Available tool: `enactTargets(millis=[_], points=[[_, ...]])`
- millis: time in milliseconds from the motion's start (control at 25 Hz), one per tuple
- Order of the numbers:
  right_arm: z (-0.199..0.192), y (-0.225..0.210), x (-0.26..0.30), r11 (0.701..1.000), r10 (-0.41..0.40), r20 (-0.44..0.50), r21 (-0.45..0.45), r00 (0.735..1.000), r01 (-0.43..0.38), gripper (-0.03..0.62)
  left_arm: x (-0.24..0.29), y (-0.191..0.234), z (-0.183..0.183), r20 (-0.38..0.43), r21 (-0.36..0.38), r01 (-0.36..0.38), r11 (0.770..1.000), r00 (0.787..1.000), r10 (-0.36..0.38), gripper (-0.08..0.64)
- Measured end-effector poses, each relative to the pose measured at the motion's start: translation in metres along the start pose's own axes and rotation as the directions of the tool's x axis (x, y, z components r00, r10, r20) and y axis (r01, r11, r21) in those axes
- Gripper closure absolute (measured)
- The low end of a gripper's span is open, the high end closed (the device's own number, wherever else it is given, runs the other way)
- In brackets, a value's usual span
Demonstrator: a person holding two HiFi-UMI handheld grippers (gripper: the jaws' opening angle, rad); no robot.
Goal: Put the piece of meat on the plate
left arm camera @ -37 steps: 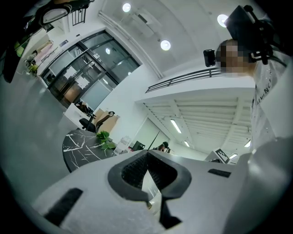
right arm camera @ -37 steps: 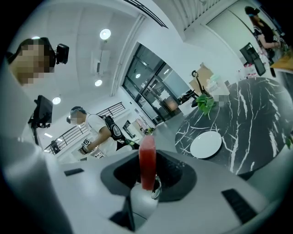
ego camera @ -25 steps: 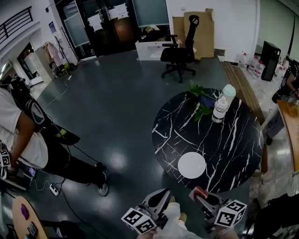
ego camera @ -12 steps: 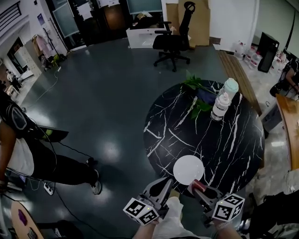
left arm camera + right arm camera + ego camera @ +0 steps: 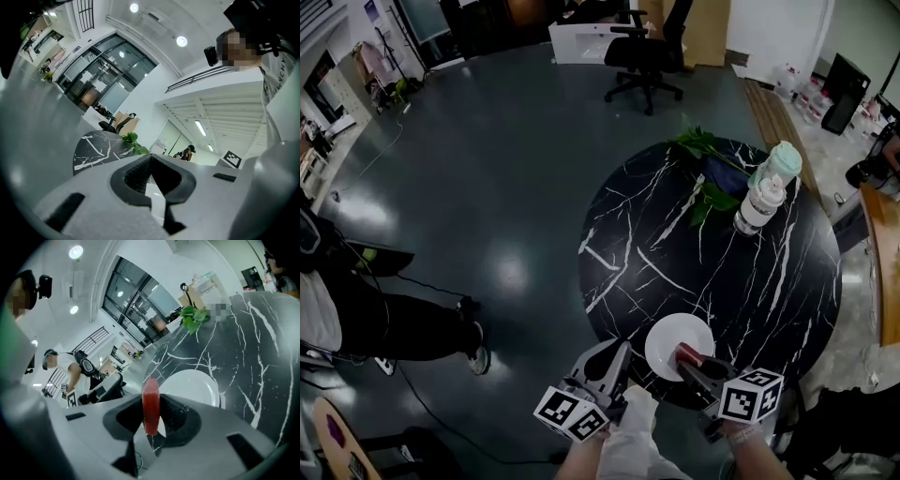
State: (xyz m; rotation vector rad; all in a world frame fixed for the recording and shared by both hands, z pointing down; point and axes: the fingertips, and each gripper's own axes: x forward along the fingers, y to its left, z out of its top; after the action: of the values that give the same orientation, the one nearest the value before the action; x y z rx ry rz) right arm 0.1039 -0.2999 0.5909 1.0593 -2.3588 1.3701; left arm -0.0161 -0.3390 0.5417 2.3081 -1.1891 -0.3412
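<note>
A white plate (image 5: 672,336) lies near the front edge of the round black marble table (image 5: 750,281). My right gripper (image 5: 688,360) is shut on a red slab of meat (image 5: 687,354), which hangs over the plate's near rim. In the right gripper view the meat (image 5: 151,404) stands on edge between the pads, with the plate (image 5: 194,384) just beyond it. My left gripper (image 5: 615,354) hovers at the table's edge, left of the plate, its jaws together with nothing in them. In the left gripper view its tips (image 5: 151,161) meet.
Two bottles (image 5: 766,192) and a leafy green sprig (image 5: 705,150) stand at the table's far side. An office chair (image 5: 642,47) is on the floor beyond. A person (image 5: 347,309) stands at the left. A wooden surface (image 5: 881,253) borders the right.
Both grippers have come forward and down to the table. The right one, with the meat, has gone from short of the table to over the plate's near rim.
</note>
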Motion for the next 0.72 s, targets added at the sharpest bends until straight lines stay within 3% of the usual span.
enactTargets(millis=[520,720], points=[[-0.010,-0.015,0.049,1.000,-0.013,-0.242,0.017,0.970,0.018,0.502,-0.010,0.027,-0.025,-0.030,-0.079,-0.037,0.996,0.999,0.035,0.552],[-0.012,-0.024,0.045,0.996,-0.068,-0.298,-0.069,0.952,0.049,0.500,-0.008,0.028,-0.021,-0.025,-0.084,-0.029,0.996,0.999,0.027,0.552]])
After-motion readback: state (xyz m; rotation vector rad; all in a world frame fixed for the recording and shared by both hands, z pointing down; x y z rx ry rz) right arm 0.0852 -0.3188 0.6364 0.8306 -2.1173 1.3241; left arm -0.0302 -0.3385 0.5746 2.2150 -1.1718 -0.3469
